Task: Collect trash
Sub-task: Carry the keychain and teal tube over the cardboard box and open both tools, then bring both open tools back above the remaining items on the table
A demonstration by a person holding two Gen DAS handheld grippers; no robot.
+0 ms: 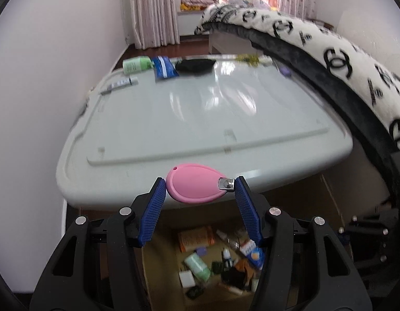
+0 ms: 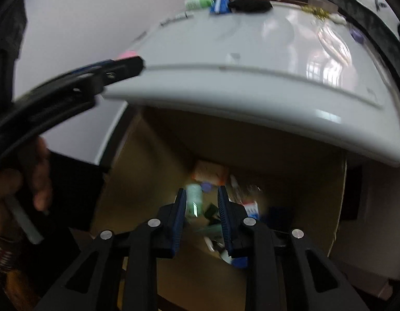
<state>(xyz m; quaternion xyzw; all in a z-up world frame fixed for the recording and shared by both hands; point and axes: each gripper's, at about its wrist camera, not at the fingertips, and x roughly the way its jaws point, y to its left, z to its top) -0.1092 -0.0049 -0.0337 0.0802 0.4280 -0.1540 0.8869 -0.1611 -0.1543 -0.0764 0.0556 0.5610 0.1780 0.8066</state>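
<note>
My left gripper (image 1: pixel 200 185) is shut on a pink teardrop-shaped nail clipper (image 1: pixel 193 183) with a metal tip, held above a cardboard box (image 1: pixel 163 267) that has several pieces of trash in it. My right gripper (image 2: pixel 202 194) is open and empty, pointing down into the same box (image 2: pixel 137 181). The left gripper's arm (image 2: pixel 78 85) shows in the right wrist view with a bit of pink at its tip. On the white table (image 1: pixel 200 119), at the far edge, lie a green bottle (image 1: pixel 136 64), a blue packet (image 1: pixel 164 68), a black pouch (image 1: pixel 196 65) and a silver tube (image 1: pixel 121 84).
A bed with a black-and-white patterned blanket (image 1: pixel 337 51) runs along the table's right side. A white wall (image 1: pixel 44 64) is on the left. Yellow bits (image 1: pixel 252 59) and a purple cap (image 1: pixel 285 72) lie at the table's far right. Pink curtains (image 1: pixel 153 10) hang beyond.
</note>
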